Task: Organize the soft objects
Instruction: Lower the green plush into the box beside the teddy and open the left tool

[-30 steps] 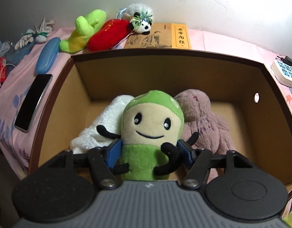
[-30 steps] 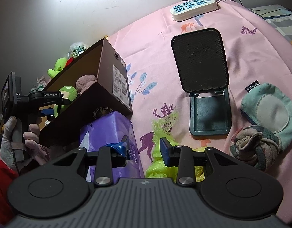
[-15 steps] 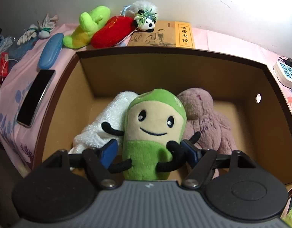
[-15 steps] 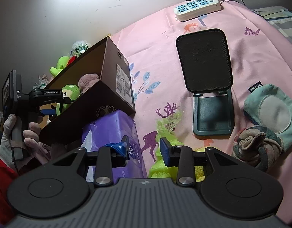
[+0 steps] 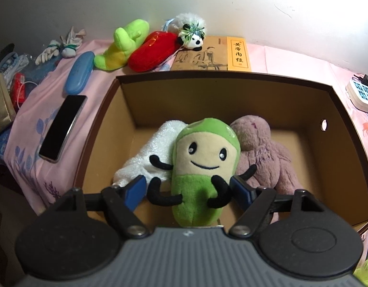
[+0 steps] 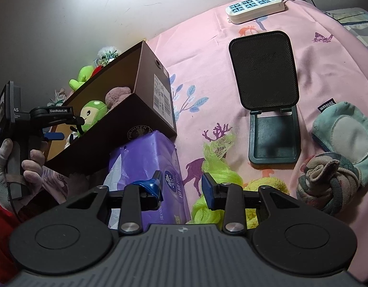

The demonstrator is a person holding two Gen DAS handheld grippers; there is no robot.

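Note:
A green smiling plush (image 5: 203, 167) stands in the brown cardboard box (image 5: 342, 129), between a white fluffy cloth (image 5: 148, 153) and a mauve plush (image 5: 267, 153). My left gripper (image 5: 188, 189) is open, its blue pads apart from the plush on both sides. In the right wrist view the left gripper (image 6: 64, 126) hangs over the box (image 6: 150, 91) by the green plush (image 6: 92, 114). My right gripper (image 6: 181, 189) is open and empty above a yellow-green fluffy cloth (image 6: 215, 191) and a purple tissue pack (image 6: 145, 167).
Behind the box lie a lime plush (image 5: 121, 45), a red plush (image 5: 153, 50), a small panda (image 5: 191, 38) and a book (image 5: 215, 55). A phone (image 5: 62, 126) and blue case (image 5: 80, 75) lie left. A black stand (image 6: 267, 91), power strip (image 6: 255, 7), rolled socks (image 6: 327, 181) and teal pad (image 6: 346, 134) lie on the pink sheet.
My left gripper has opened and let go of the green plush, which now rests in the box. The right gripper has barely moved.

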